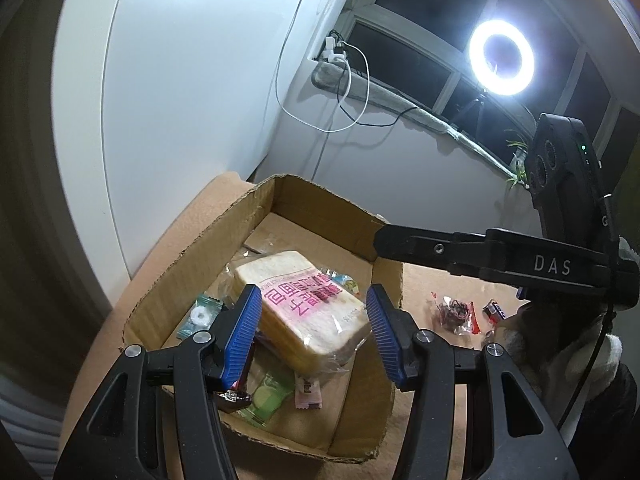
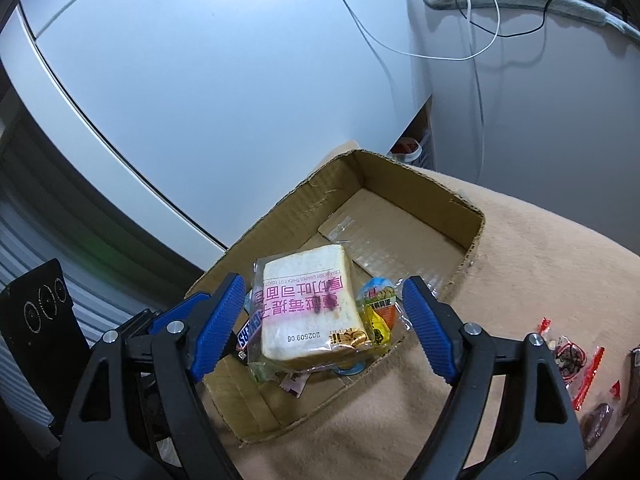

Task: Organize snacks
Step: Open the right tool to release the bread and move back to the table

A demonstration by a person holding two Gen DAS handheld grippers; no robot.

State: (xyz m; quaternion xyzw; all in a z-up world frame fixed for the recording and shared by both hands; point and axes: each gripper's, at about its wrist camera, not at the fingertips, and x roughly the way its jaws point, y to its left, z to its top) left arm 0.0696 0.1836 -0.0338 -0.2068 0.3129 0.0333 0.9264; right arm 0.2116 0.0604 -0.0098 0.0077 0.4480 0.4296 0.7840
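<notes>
Left wrist view: cardboard box (image 1: 192, 256) sits mid-frame on a tan cloth (image 1: 436, 280). Wrapped toast packet (image 1: 304, 312) (pink print on the wrapper) lies inside, propped on smaller snacks; a mint candy (image 1: 199, 315) lies left of it, a green sachet (image 1: 266, 398) and a pink sachet (image 1: 307, 392) below it. Left gripper (image 1: 314, 334) hangs over the packet, blue pads spread wide, released, nothing between them. Right gripper's black body crosses the right side of the frame. Red-trimmed wrappers (image 1: 456, 314) lie on the cloth right of the box. Ring light (image 1: 502, 57) glows upper right.

Right wrist view: right gripper (image 2: 320, 322) hovers over the same packet (image 2: 308, 316), pads apart either side, released. Yellow-orange snack pouch (image 2: 380, 312) sits just right of the toast; a Snickers bar (image 2: 250, 330) peeks out left. Box (image 2: 424, 184) far end shows bare bottom. Loose wrappers (image 2: 572, 356) lie at lower right on the cloth (image 2: 520, 264).
</notes>
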